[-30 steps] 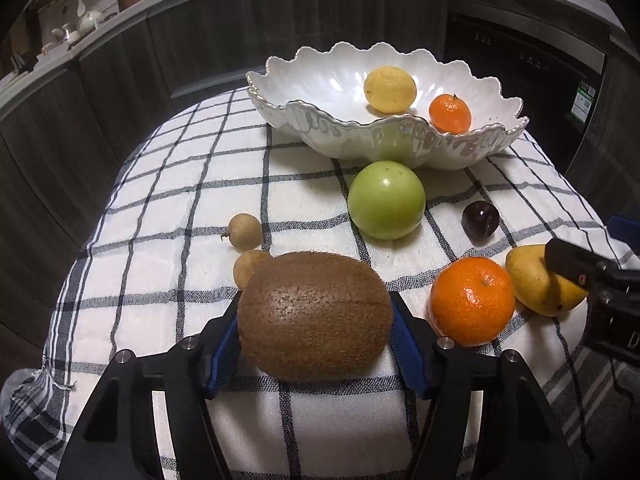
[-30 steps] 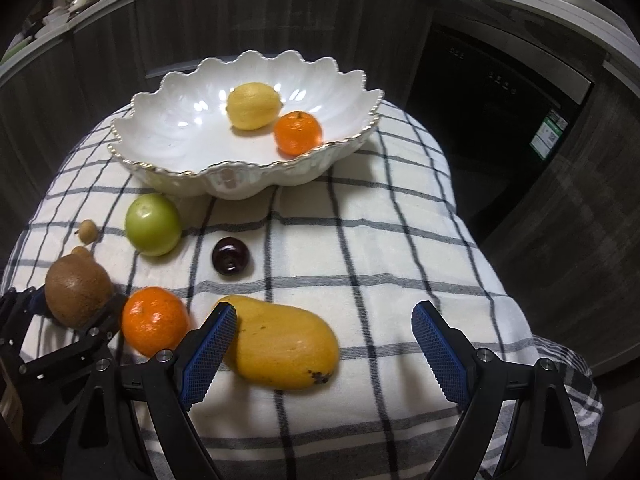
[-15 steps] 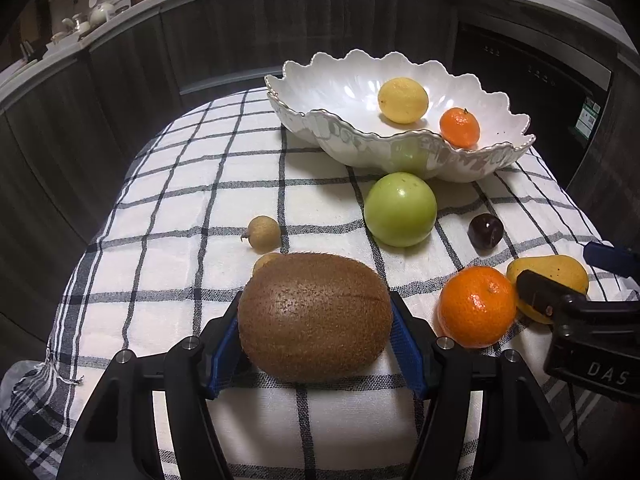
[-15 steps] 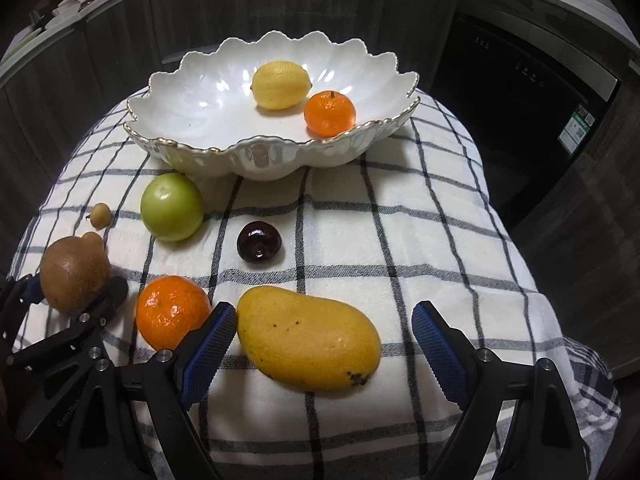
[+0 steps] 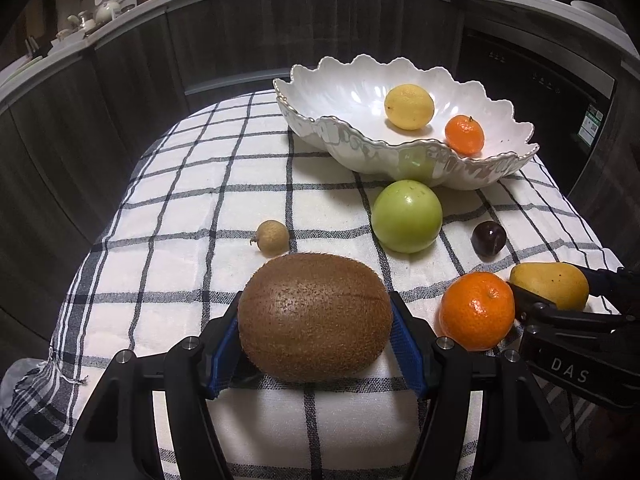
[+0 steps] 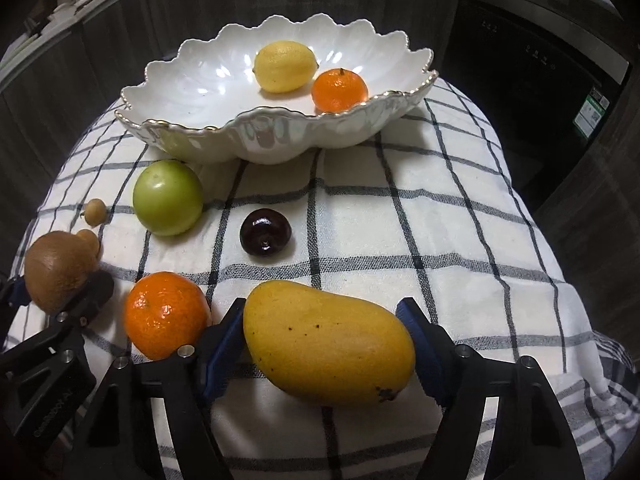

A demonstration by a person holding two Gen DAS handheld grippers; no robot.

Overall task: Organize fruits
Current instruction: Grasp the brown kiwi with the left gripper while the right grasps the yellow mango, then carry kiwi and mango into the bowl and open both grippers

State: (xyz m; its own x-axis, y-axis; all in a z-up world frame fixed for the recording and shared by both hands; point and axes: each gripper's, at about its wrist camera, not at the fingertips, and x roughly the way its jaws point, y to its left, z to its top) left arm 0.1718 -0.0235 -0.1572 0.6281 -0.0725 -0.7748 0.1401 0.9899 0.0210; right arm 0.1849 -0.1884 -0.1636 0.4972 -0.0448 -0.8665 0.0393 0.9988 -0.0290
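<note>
While the left gripper [image 5: 316,340] clamps the kiwi [image 5: 315,317], the right gripper [image 6: 326,344] pinches the mango [image 6: 328,342] between its pads.

The right gripper [image 6: 324,338] has its blue-padded jaws closed against both ends of a yellow oblong mango [image 6: 328,340] near the front edge of the checked white cloth [image 6: 440,216]. A scalloped white ceramic bowl [image 6: 200,92] stands toward the far edge, holding a lemon [image 6: 285,66].
</note>
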